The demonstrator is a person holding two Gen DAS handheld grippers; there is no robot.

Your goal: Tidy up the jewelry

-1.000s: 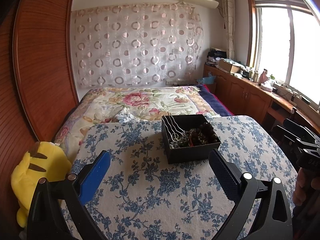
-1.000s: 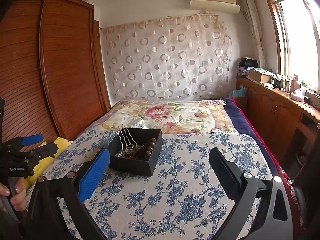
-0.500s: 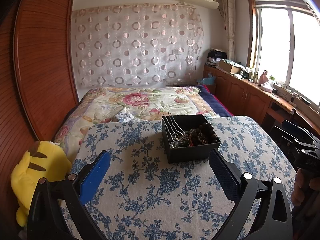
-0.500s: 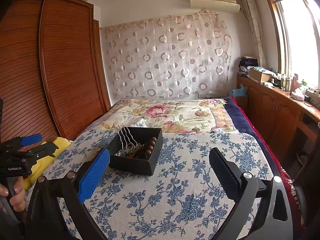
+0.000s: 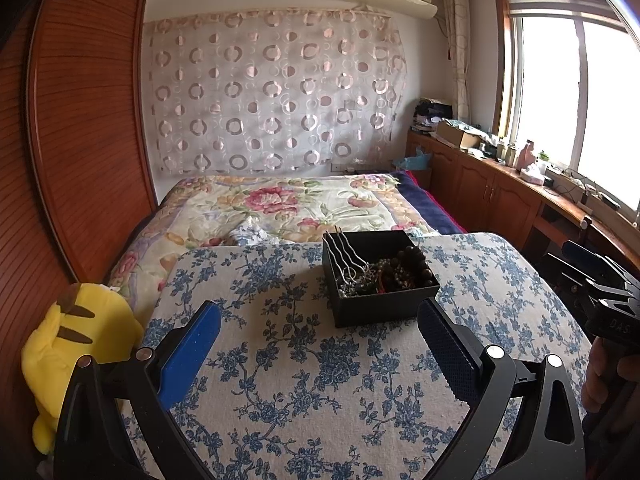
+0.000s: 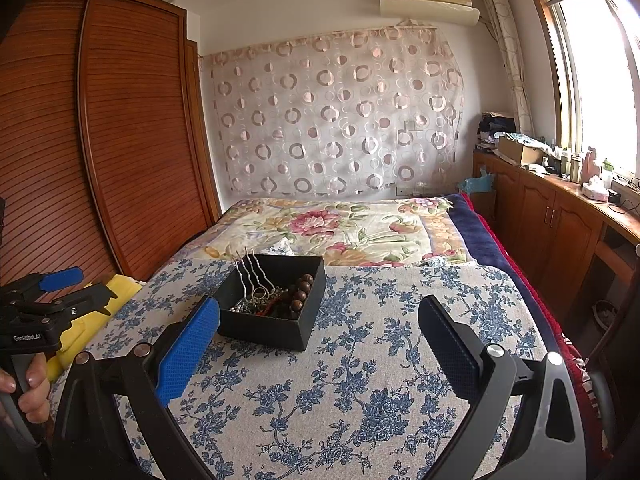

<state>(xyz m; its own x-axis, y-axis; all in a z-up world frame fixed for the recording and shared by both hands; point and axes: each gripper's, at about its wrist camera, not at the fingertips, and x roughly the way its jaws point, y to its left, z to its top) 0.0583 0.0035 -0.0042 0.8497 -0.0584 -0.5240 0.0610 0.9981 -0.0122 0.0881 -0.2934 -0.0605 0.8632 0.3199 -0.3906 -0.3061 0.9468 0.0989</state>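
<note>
Blue-flowered cloth [image 5: 304, 380] covers the table at the foot of a bed [image 5: 288, 204]. From the left wrist, the left hand-held gripper [image 5: 320, 344] is spread wide, empty, just short of a black box [image 5: 380, 308] holding silver hairpins [image 5: 344, 256], dark beads [image 5: 412, 264] and tangled chains. From the right wrist, the right hand-held gripper [image 6: 320, 340] gapes too, the box ahead-left.
</note>
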